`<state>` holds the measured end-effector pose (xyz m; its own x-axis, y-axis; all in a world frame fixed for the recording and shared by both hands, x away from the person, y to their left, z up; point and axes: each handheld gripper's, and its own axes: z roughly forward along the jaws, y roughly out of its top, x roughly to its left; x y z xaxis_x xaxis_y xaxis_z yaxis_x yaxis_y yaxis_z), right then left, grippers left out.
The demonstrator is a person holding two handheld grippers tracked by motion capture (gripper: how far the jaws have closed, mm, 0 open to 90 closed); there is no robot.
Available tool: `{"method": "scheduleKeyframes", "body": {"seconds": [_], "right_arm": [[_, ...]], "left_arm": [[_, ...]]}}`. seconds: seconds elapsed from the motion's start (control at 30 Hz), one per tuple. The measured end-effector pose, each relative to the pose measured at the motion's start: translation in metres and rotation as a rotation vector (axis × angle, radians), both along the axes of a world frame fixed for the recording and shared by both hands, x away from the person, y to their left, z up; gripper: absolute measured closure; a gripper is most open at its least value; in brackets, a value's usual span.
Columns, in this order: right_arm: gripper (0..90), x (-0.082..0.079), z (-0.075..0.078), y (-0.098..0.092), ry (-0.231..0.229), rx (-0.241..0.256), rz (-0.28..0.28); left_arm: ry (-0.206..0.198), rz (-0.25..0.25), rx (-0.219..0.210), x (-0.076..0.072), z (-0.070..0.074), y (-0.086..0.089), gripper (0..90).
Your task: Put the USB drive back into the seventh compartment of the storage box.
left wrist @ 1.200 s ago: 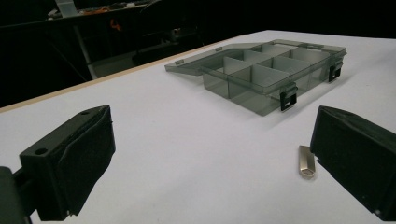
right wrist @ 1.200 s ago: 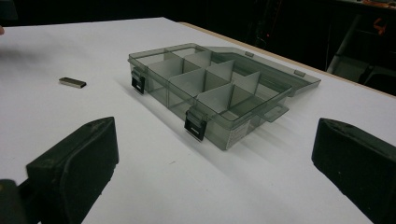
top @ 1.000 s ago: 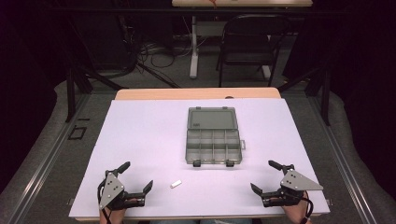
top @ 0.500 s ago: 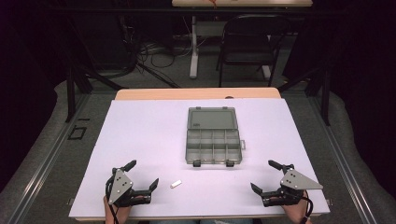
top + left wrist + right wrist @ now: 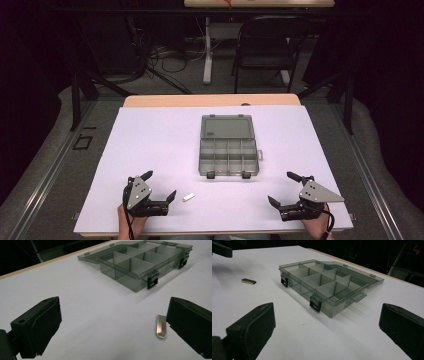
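- I see a small pale metal piece (image 5: pixel 188 197) lying flat on the white tabletop (image 5: pixel 150 145), just beside the tip of the left gripper (image 5: pixel 159 187) and outside its gap.
- In the left gripper view the metal piece (image 5: pixel 161 326) lies close against the inner face of the jaw at the right of that view; I cannot tell whether they touch.
- The left gripper's jaws are wide apart and hold nothing.
- A clear grey compartment box (image 5: pixel 229 157) sits mid-table with its lid (image 5: pixel 227 127) folded flat open behind it, well apart from both grippers.
- The right gripper (image 5: pixel 285 189) rests low near the front right of the tabletop, jaws spread wide and empty, pointing toward the box.
- In the right gripper view the compartment box (image 5: pixel 324 287) lies ahead between the jaws, its two dark latches facing the camera, and the metal piece (image 5: pixel 248 281) lies far off at the left.
- A hand (image 5: pixel 131 224) grips the left gripper from the bottom edge; the forearm is cut off.
- The box's compartments look empty, though the far ones are partly hidden by the dividers.
- A dark chair (image 5: pixel 265 47) stands behind the table.
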<state>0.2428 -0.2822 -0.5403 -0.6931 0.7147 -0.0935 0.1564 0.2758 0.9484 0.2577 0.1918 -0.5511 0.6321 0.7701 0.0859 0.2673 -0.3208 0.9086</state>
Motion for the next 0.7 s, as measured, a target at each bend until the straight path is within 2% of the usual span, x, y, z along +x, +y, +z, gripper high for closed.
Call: {"method": "scheduleKeyframes", "body": {"seconds": [0.43,0.7], "right_arm": [[0.1,0.001,-0.001,0.0,0.009,-0.001,-0.005],[0.1,0.001,-0.001,0.0,0.011,-0.003,-0.005]], "left_arm": [[0.044,-0.019,0.046,0.006,-0.003,-0.014,0.1],[0.078,-0.027,0.058,0.01,-0.004,-0.022,0.0]]}}
